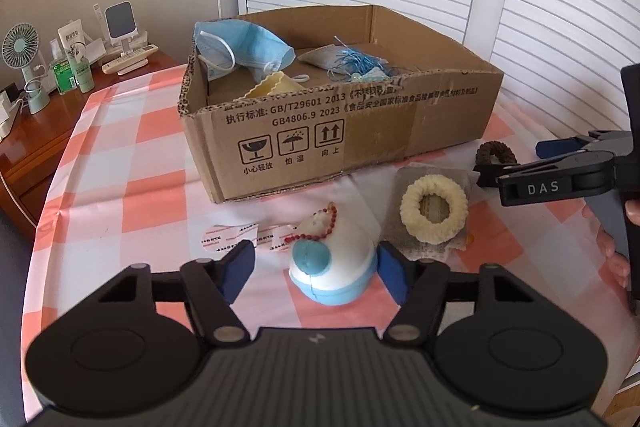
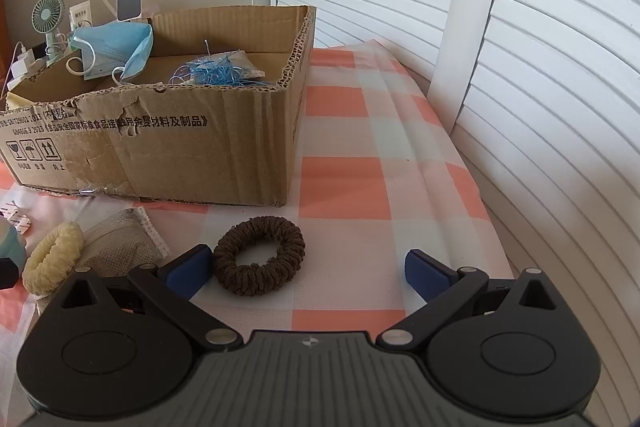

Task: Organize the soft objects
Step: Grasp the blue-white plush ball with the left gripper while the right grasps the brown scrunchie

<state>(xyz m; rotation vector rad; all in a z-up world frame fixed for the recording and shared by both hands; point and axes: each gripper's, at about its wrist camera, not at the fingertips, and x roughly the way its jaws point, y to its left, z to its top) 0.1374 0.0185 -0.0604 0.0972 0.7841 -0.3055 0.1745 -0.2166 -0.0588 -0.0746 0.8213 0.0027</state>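
Face mask point(image 1: 244, 43), tassel point(image 1: 352, 63) and a cream piece already lie in the box point(image 1: 340, 131). Left on the tabletop point(image 1: 120, 163): plush toy point(image 1: 334, 267) straddled, not yet clamped, by the left hand-held gripper point(image 1: 316, 271); cream scrunchie point(image 1: 434, 207) at 2 o'clock; brown scrunchie point(image 2: 260, 255) inside the released right hand-held gripper point(image 2: 308, 271).

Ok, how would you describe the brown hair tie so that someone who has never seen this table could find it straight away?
Start at the open cardboard box on the pink-and-white checked tablecloth. Just in front of the box's right-hand corner lies a fuzzy ring flat on the cloth, the brown scrunchie. Its dark brown colour sets it apart from the cream scrunchie to its left, which rests on a grey pouch.
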